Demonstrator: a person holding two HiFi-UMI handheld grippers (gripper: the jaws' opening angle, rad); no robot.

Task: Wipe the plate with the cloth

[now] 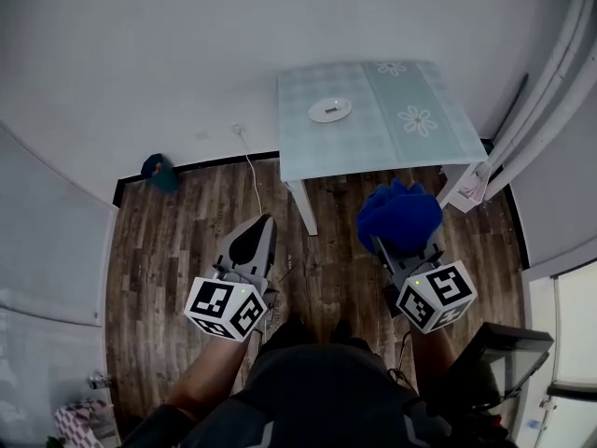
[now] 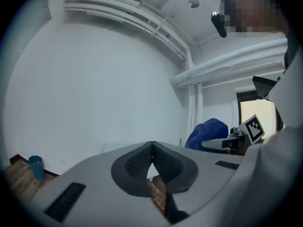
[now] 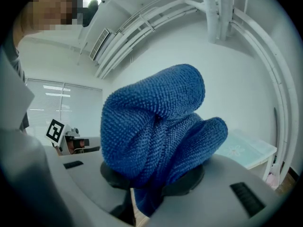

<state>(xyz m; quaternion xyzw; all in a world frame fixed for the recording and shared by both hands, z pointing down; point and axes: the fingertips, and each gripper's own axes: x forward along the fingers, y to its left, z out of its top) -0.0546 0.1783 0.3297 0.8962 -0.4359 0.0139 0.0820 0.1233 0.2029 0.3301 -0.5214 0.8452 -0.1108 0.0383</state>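
Cloth (image 1: 399,215), bunched, is pinched in the right gripper (image 1: 396,248) short of the table (image 1: 373,143). The left gripper (image 1: 256,235) is level with it, jaws pressed together on nothing. Carry the cloth over the table's near edge and lower it flat onto the plate (image 1: 330,110), which sits toward the far edge. Use light pressure, since the plate will likely slide on the smooth top. Plank floor (image 1: 187,241) lies under the table, with a white wall (image 1: 140,63) behind.
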